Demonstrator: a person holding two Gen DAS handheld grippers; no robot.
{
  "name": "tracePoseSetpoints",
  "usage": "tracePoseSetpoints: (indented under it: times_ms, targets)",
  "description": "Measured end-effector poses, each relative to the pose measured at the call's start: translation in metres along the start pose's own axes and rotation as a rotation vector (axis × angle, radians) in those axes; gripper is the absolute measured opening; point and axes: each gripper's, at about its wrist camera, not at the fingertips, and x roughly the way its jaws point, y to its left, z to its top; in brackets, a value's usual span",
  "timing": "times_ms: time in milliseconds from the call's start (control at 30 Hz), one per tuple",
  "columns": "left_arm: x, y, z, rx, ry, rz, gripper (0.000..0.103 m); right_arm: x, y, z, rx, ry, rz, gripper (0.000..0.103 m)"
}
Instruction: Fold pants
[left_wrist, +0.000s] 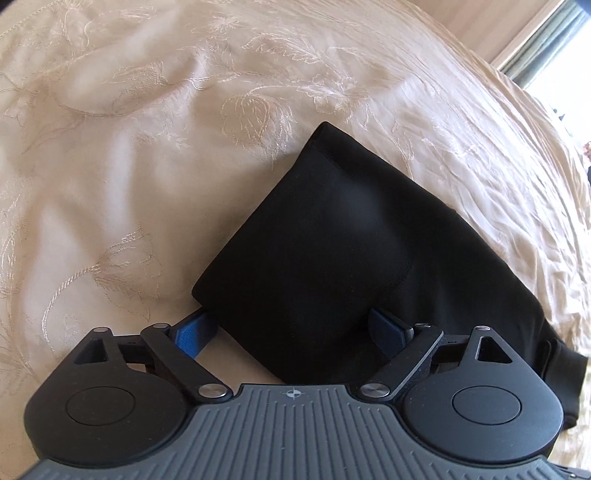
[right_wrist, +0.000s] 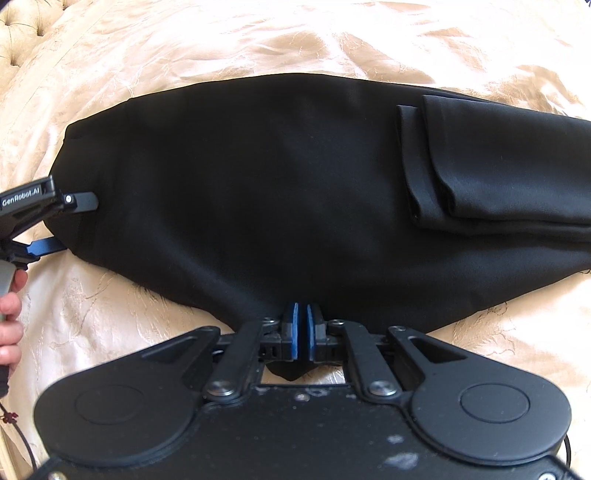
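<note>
Black pants (right_wrist: 258, 184) lie folded lengthwise across a cream bedspread, with the leg ends (right_wrist: 443, 166) doubled back on top at the right. My right gripper (right_wrist: 303, 328) is shut on the near edge of the pants, and a tuck of black cloth shows below its blue pads. My left gripper (left_wrist: 291, 325) stands wide open at the left end of the pants (left_wrist: 332, 240). A folded corner lies between its blue pads (left_wrist: 195, 330), which do not press on it. The right wrist view shows the left gripper (right_wrist: 70, 223) at the far left, one finger above the cloth and one at its edge.
The embroidered bedspread (left_wrist: 129, 147) is rumpled all around the pants. A person's hand (right_wrist: 9, 314) holds the left gripper's handle. A tufted headboard (right_wrist: 18, 37) shows at the upper left, and a window (left_wrist: 554, 48) beyond the bed's far edge.
</note>
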Motion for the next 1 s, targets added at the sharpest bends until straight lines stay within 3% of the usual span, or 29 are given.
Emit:
tracePoseSetpoints:
  times_ms: [67,133,200,267,433,700,867,1000]
  targets:
    - [0.0,-0.007,0.0,0.018,-0.01,0.029,0.086,0.0,-0.001,0.0,-0.002,-0.003,0.0,0.007]
    - [-0.003,-0.015,-0.001,0.057,-0.027,0.045,0.072,-0.003,0.0,-0.001,-0.001,-0.007,0.001,0.007]
    - [-0.009,-0.022,-0.001,0.099,-0.032,0.014,0.044,-0.007,0.0,-0.001,0.002,-0.011,0.002,0.007]
    - [-0.016,-0.032,0.001,0.137,-0.033,-0.017,0.029,-0.017,0.002,-0.002,0.003,-0.037,-0.012,0.008]
    - [-0.042,-0.06,0.001,0.236,-0.098,0.03,0.027,-0.036,0.011,-0.014,-0.027,-0.108,-0.052,0.01]
    - [-0.084,-0.089,0.005,0.279,-0.174,0.004,0.027,-0.004,0.013,-0.018,-0.084,0.013,-0.061,0.008]
    - [-0.104,-0.121,-0.005,0.32,-0.228,0.026,0.027,-0.008,0.007,-0.017,-0.101,0.018,0.0,0.007]
    - [-0.126,-0.157,-0.016,0.373,-0.289,0.057,0.027,-0.028,-0.022,-0.021,-0.028,-0.024,0.099,0.007]
